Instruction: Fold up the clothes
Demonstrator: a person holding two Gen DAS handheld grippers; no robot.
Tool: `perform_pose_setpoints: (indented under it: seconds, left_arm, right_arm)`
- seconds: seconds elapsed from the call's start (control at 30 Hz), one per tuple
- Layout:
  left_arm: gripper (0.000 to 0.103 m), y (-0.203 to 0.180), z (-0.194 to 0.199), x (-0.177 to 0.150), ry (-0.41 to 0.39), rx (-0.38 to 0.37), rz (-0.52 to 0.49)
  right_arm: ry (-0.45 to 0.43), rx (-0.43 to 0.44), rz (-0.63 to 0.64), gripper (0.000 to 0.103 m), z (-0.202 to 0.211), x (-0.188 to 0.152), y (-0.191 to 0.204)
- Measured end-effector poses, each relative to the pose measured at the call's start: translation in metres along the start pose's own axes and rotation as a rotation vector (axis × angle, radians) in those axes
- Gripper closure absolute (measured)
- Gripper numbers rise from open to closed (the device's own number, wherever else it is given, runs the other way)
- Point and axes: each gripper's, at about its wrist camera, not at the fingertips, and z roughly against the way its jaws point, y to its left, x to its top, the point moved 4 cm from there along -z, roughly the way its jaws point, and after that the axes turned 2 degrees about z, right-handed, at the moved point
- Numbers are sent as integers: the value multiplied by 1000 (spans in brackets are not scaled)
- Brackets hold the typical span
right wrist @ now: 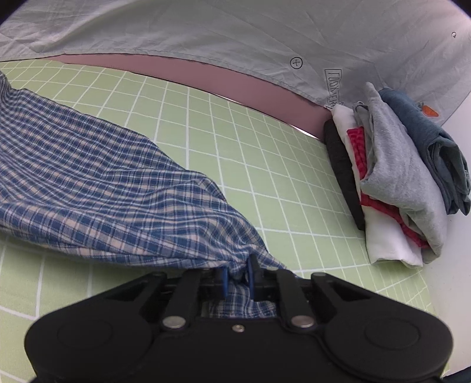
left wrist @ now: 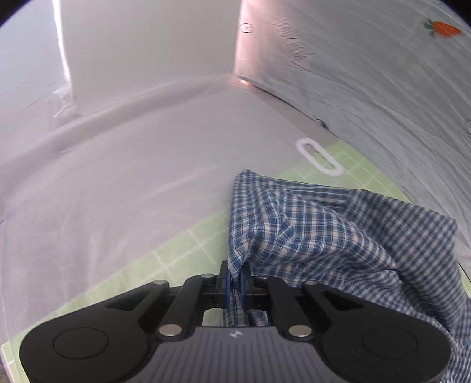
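- Left gripper [left wrist: 235, 282], bottom centre of the left wrist view: clenched on a bunched edge of the blue plaid garment [left wrist: 338, 235], cloth pinched between the blue pads [left wrist: 228, 284].
- Plaid cloth rising from the jaws and spreading to the lower right of that view, covering part of the green grid mat [left wrist: 188, 244].
- Beyond it, upper right: pale grey sheet [left wrist: 382, 103] with a small carrot print [left wrist: 444, 28]; a white oval loop [left wrist: 319, 157] lying at the mat's far edge. Left half of that view blurred.
- Right gripper [right wrist: 237, 280], bottom centre of the right wrist view: likewise grasping a gathered bit of the same plaid garment [right wrist: 103, 182], which stretches away to the left edge of the frame.
- Right side of that view: stack of folded clothes [right wrist: 391, 176] at the mat's edge, well apart from the plaid cloth, with grid mat [right wrist: 265, 182] bare between them.
- Top of that view: grey sheet [right wrist: 206, 29] hanging over a pinkish strip [right wrist: 206, 73].
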Motion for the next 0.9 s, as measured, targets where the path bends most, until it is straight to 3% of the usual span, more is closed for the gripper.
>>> perform_pose_setpoints:
  seconds: [0.07,0.13,0.17,0.2,0.23,0.27,0.4,0.43,0.5,0.53,0.57,0.7,0.9]
  left_arm:
    - [83,7,0,0,11,9,22]
    - [62,6,4,-8,17,0,-6]
    - [55,2,6,-14,25,-9,-33]
    - [42,-2,9,-21,37,-19,-56]
    - [37,-6,11,-29,52,-34,-78]
    - [36,-12,13,-38,70,-50,-98]
    - [35,-30,13,-73,144,-78,-175]
    - [35,-32,12,-81,155,-73,-188]
    - [35,-35,11,-91,166,-62,-203]
    - [36,-36,11,-93,166,-59,-210]
    - [37,-37,11,-95,165,-56,-218]
    - [37,-46,13,-98,173,-73,-251]
    - [36,-67,24,-113,186,-117,-308]
  right_arm:
    - [10,-24,-36,91,-5,3,-10]
    - [21,-46,-66,89,-7,6,-17]
    - [27,-56,-80,79,-7,7,-20]
    - [32,-63,-88,71,-7,7,-20]
    - [29,-55,-82,60,-5,7,-18]
    - [22,-38,-68,55,-4,7,-14]
    - [-4,14,17,44,3,7,9]
    - [-6,18,31,46,3,8,12]
    - [-10,28,60,60,3,9,18]
    - [-7,35,62,84,2,10,19]
    - [-2,45,48,90,-1,11,16]
    - [-17,8,-4,97,-19,23,-20]
    - [11,-125,-128,91,-40,45,-83]
